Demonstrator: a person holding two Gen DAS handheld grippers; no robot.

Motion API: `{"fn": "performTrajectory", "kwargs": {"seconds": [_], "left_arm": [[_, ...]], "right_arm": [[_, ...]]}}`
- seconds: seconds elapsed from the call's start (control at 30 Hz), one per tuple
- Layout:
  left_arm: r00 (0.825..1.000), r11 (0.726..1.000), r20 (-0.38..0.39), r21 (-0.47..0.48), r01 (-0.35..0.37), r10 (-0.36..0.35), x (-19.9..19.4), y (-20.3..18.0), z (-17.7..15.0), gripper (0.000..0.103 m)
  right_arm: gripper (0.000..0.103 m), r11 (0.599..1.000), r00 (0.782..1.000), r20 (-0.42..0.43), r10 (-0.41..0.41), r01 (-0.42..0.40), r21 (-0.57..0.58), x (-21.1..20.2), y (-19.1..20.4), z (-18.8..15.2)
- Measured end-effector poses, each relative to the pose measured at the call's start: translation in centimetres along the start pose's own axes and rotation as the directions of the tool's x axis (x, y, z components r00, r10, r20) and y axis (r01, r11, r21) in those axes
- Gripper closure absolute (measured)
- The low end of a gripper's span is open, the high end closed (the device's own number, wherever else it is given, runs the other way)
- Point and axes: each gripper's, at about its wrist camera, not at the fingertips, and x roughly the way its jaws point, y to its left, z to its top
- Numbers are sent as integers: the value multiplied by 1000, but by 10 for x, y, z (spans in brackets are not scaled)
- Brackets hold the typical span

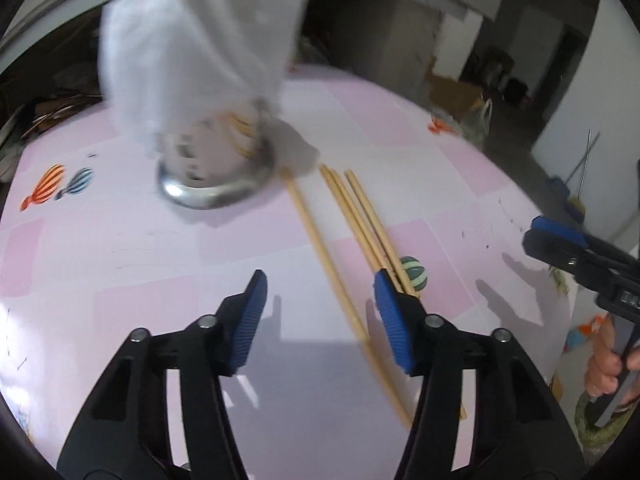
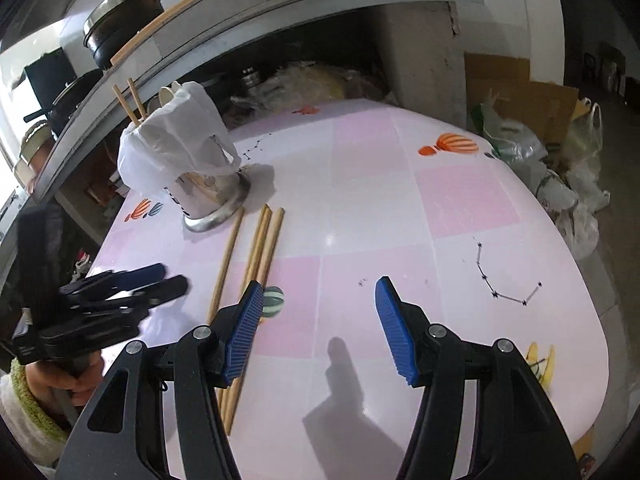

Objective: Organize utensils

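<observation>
Near the far left edge of the pink tabletop point(image 2: 360, 184) stands a steel utensil holder point(image 2: 208, 200) draped in a white plastic bag point(image 2: 176, 148). Four wooden chopsticks point(image 2: 260, 248) lie loose beside its base. The left gripper point(image 1: 320, 320) hovers with jaws apart over one chopstick. The right gripper point(image 2: 320, 328) hangs apart and empty above bare tabletop.

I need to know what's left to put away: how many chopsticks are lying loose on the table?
4: one chopstick lies alone nearest the utensil holder, three chopsticks lie bunched beside it. Two more stand in the holder, whose plastic bag may hide others.
</observation>
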Motion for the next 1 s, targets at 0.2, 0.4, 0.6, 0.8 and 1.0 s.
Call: {"fn": "performTrajectory", "kwargs": {"seconds": [0.2,0.4,0.6,0.8,1.0], "left_arm": [[996,997,-75,58,-51,56,25,-20,-1,73],[990,993,-97,71,-92,99,31,-20,-6,93],[986,990,-109,72,-122,130,24,-17,-17,95],[980,990,-142,60,-129,137,3,-12,-37,96],[972,990,-189,42,-132,138,-20,-2,-64,97]], "right_arm": [[46,1000,1000,18,6,-7,27,-9,-12,-5],[46,999,1000,20,15,-16,43,-12,-16,-8],[46,998,999,26,24,-26,52,-15,-17,-10],[46,998,999,15,33,-34,56,-13,-19,-11],[46,997,999,10,51,-51,55,-12,-16,-13]]}}
